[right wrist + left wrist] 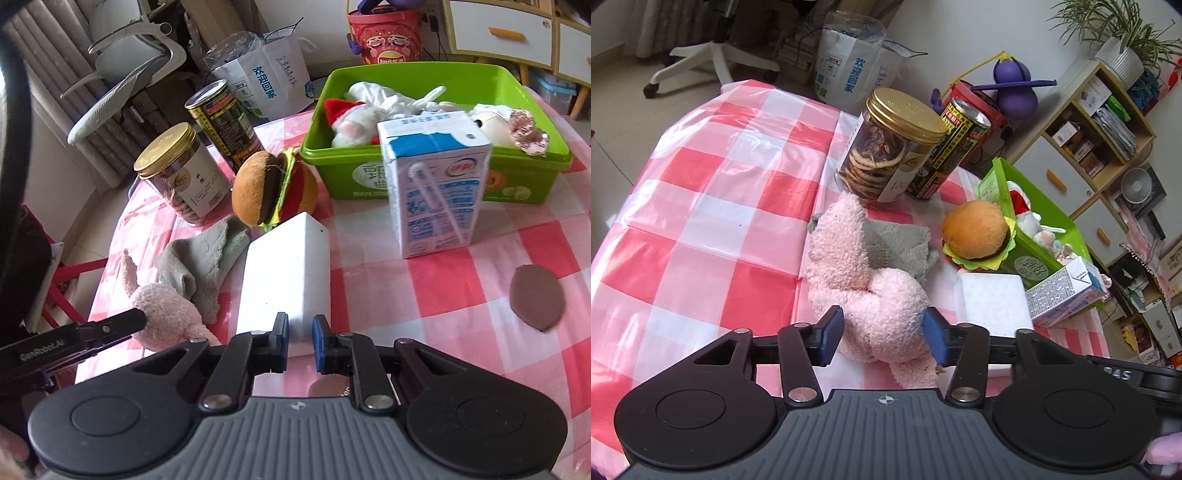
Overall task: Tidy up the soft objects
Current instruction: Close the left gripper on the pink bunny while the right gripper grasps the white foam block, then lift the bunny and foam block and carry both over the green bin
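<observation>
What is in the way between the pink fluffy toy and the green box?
The pink plush sits between the left gripper's pads. Toward the green bin, the white foam block, plush burger and milk carton stand along its near side.

Right gripper (300, 341) at the white foam block (286, 280)

Its narrowly parted fingers flank the block's near edge; milk carton (436, 184), burger toy (275, 188) and green bin (436, 177) stand beyond.
</observation>
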`<action>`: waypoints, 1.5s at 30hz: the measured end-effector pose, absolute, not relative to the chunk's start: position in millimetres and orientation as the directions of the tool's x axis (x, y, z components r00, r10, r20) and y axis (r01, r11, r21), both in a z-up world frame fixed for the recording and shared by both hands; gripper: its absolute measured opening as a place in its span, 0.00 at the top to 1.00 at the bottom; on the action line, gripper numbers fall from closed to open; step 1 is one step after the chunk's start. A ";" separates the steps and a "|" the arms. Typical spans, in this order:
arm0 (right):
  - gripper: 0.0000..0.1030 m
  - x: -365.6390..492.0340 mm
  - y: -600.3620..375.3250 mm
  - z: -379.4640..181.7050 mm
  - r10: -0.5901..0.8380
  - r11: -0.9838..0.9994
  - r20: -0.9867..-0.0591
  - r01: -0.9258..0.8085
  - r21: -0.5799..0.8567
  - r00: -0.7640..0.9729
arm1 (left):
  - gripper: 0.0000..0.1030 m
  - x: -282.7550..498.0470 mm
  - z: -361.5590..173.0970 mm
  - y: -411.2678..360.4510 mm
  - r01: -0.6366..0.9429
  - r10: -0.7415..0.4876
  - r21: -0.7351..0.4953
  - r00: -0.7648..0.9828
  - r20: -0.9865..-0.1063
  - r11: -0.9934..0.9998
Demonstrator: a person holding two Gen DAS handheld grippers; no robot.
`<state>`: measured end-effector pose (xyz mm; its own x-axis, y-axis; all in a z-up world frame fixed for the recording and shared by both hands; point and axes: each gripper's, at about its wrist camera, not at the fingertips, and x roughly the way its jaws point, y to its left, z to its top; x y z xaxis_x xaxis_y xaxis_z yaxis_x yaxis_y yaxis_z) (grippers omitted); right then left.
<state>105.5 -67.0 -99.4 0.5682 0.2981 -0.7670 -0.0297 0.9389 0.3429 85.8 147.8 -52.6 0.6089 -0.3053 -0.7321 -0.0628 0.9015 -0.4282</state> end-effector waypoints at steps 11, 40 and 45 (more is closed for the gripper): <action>1.00 104.3 -86.6 -96.5 0.348 0.914 -0.759 -0.020 0.405 0.551 | 0.34 95.8 -64.7 122.5 -0.102 -0.199 -0.310 0.571 -0.796 0.945; 1.00 60.5 -164.5 -73.7 0.449 0.842 -0.690 -0.011 0.540 0.568 | 0.41 64.4 -36.2 119.4 -0.140 -0.335 -0.469 0.529 -0.780 0.872; 1.00 51.0 -177.8 -70.8 0.441 0.843 -0.685 -0.005 0.538 0.580 | 0.41 62.2 -30.9 104.6 -0.116 -0.346 -0.471 0.530 -0.774 0.875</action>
<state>51.0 -177.8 -70.8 0.5797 0.4411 -0.6851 -0.0051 0.8427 0.5383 62.2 104.6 -30.9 0.5302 -0.3463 -0.7739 -0.1157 0.8747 -0.4706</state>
